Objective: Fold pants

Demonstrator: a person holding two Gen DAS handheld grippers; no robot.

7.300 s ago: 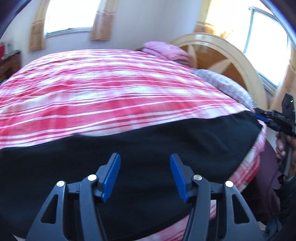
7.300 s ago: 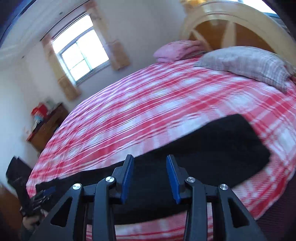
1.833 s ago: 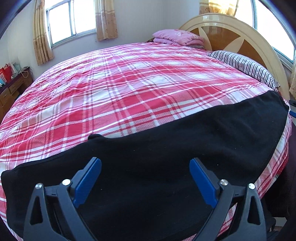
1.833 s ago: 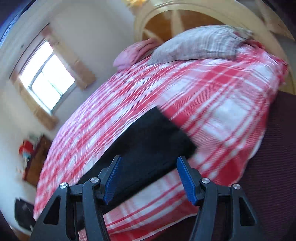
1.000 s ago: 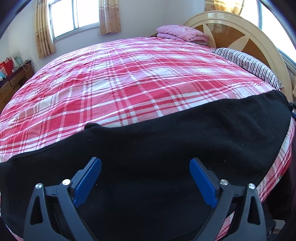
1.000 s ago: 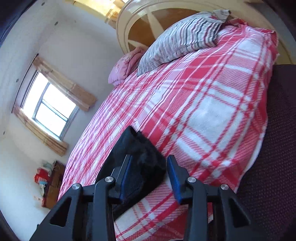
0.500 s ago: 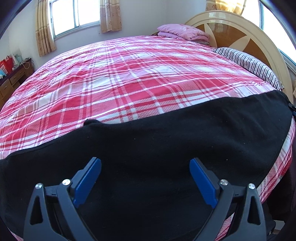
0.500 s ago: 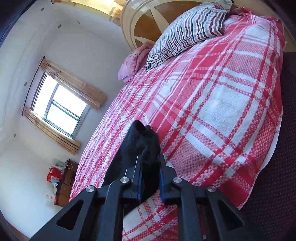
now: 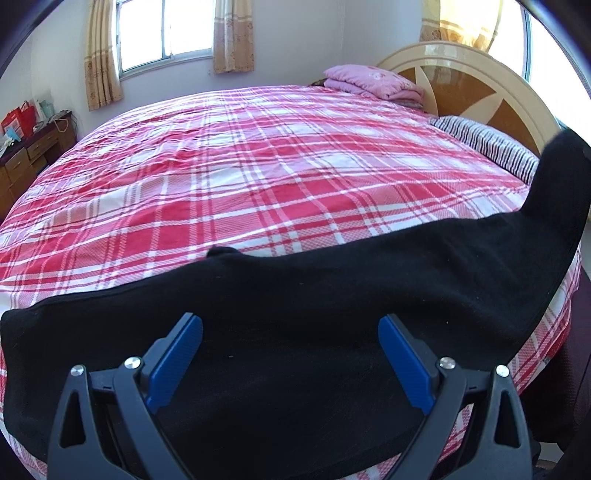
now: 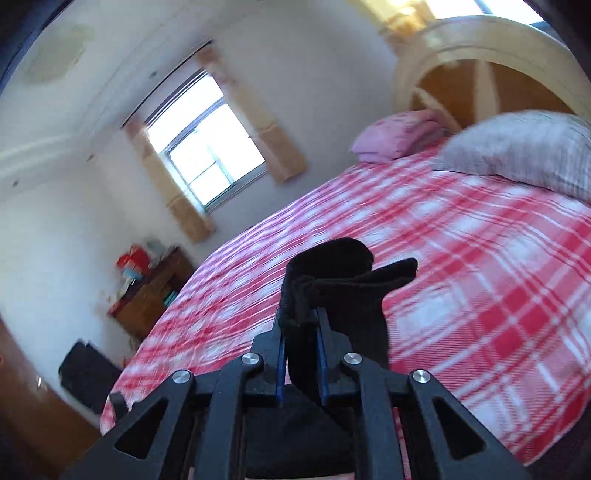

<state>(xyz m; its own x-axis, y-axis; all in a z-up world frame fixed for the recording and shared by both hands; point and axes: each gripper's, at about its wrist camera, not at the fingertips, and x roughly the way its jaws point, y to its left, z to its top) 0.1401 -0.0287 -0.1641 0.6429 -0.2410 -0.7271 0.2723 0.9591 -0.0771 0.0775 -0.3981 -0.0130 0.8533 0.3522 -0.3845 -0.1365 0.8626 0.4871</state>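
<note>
Presently noted: black pants [image 9: 295, 295] spread lengthwise along the near edge of a bed covered in a red and white plaid sheet [image 9: 258, 177]. Left gripper [image 9: 290, 363] positioned above the middle of the pants, blue pads [image 9: 177, 363] set wide apart, nothing between them, no contact with the cloth apparent. Far right end of the pants seen raised off the bed in the left wrist view, rising as a dark peak in front of the striped pillow [image 9: 484, 142].

Right gripper [image 10: 299, 354] closed tight on that end of the pants [image 10: 332, 280]; only a narrow gap between the pads, filled with bunched black cloth. Cloth protruding beyond the fingertips as a rounded fold with a flap to the right, held clear above the sheet [image 10: 480, 288]. Remainder of the garment hanging below the right gripper toward the bed edge.

Folded pink blanket [image 9: 373, 81] lying at the head of the bed, beside the rounded wooden headboard [image 9: 480, 74]. Wooden dresser [image 9: 26, 155] against the wall to the left, red bags on top. Curtained window [image 9: 166, 33] in the far wall. Right wrist view blurred; fine detail of the sheet not legible there.
</note>
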